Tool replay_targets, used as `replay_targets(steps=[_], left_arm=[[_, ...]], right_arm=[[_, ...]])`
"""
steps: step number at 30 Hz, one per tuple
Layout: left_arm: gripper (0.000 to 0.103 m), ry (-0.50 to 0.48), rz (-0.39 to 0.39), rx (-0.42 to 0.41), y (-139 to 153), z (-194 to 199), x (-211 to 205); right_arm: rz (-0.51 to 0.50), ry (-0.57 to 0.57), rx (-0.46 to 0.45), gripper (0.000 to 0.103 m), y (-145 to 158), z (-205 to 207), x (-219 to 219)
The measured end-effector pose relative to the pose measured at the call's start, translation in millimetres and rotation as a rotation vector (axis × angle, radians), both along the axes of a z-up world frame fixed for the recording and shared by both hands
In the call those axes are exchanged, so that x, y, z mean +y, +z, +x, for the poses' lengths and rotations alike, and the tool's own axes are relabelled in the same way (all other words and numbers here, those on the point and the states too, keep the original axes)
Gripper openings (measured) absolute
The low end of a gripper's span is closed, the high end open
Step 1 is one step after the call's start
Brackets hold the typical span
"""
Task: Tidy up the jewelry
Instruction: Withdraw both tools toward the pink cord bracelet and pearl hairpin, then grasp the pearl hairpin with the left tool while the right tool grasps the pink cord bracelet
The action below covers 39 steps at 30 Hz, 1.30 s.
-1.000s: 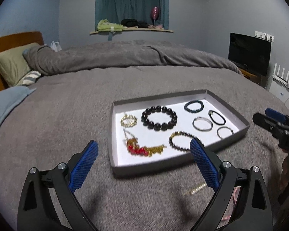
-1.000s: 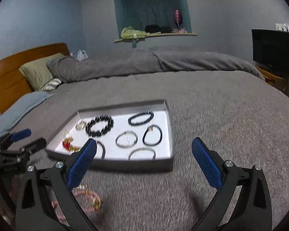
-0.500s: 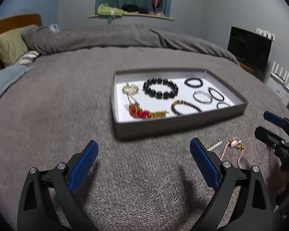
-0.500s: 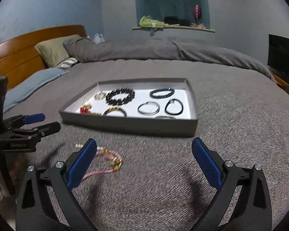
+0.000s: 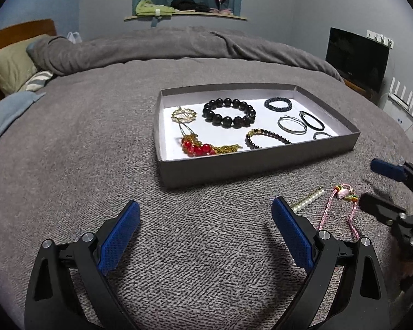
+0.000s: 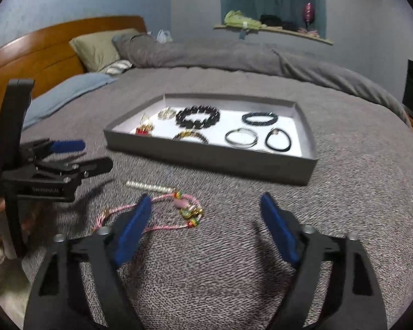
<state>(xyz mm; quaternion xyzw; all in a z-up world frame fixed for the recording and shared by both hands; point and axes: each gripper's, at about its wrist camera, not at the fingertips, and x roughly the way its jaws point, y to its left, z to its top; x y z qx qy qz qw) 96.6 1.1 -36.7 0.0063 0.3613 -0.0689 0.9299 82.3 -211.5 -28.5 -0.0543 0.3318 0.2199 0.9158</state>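
A grey tray (image 5: 261, 158) (image 6: 212, 156) rests on the bed with several bracelets and a red-and-gold necklace (image 5: 199, 147) inside. On the blanket in front of it lie a pink cord bracelet (image 5: 341, 206) (image 6: 165, 211) and a pearl hair clip (image 5: 308, 199) (image 6: 148, 185). My left gripper (image 5: 203, 222) hovers open over bare blanket, left of the clip. My right gripper (image 6: 206, 214) has its jaws closing, nothing between them; its left finger overlaps the pink cord. In the left wrist view the right gripper (image 5: 377, 184) shows just right of the pink bracelet.
Grey blanket (image 5: 82, 137) covers the bed. Pillows (image 6: 102, 46) and a wooden headboard (image 6: 41, 46) stand at the far left. A dark screen (image 5: 355, 57) and a white router (image 5: 402, 104) sit to the right. A window shelf (image 5: 184, 13) holds clothes.
Both grippers came lower and pulled back from the tray, bringing the pink bracelet and pearl clip into full view. The right gripper's jaws narrowed and swung left toward the pink cord.
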Motion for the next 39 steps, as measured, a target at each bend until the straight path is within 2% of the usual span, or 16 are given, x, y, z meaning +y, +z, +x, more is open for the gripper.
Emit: replay_targets(steps=[7, 11, 13, 19, 25, 31, 33, 37, 39], left_arm=[[0.095, -0.015, -0.002, 0.006, -2, 2, -4], [0.095, -0.031, 0.0, 0.012, -3, 3, -9], [0.095, -0.044, -0.001, 0.013, -4, 3, -11], [0.095, -0.096, -0.012, 0.012, -4, 1, -21], [0.095, -0.15, -0.055, 0.04, -6, 0, -33], [0.092, -0.198, -0.019, 0.028, -4, 3, -54], [0.086, -0.225, -0.004, 0.016, -3, 5, -61], [0.067, -0.278, 0.017, 0.039, -7, 9, -71], [0.064, -0.296, 0.016, 0.054, -11, 10, -72]], right_arm=[[-0.009, 0.037, 0.054, 0.045, -8, 4, 4], [-0.015, 0.049, 0.084, 0.034, -13, 7, 8], [-0.003, 0.048, 0.092, 0.018, -13, 9, 6], [0.049, 0.003, 0.096, 0.017, -5, 12, -13], [-0.033, -0.018, 0.043, 0.017, 16, 12, -36], [-0.004, -0.065, 0.073, 0.017, 14, 21, -62], [-0.001, -0.059, 0.077, 0.017, 13, 21, -62], [0.004, -0.048, 0.086, 0.017, 10, 21, -61], [0.006, -0.043, 0.092, 0.017, 9, 21, -59]])
